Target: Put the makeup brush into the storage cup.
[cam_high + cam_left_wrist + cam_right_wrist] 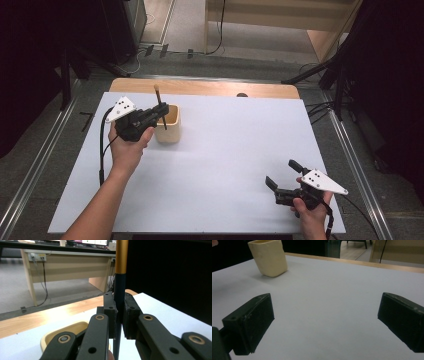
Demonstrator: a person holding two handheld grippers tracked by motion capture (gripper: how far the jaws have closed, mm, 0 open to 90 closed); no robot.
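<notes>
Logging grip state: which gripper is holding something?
The left gripper, shut on the brush over the cup. The right gripper is open.

a slim dark brush [160, 107] with a gold band stands nearly upright, pinched between the left gripper's [154, 116] jaws, its lower end over the cream cup [169, 131] just beside that gripper.

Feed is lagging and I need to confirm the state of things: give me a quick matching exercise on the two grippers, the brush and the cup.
Things:
1. left gripper
2. right gripper
3. brush
4. cup

States:
A. standing on the white table top, far left part
B. jaws wide apart, nothing between them
C. upright, dark shaft with a gold band
D. shut on a thin shaft, above the cup

Pairs: 1-D, 2-B, 3-C, 4-A
</notes>
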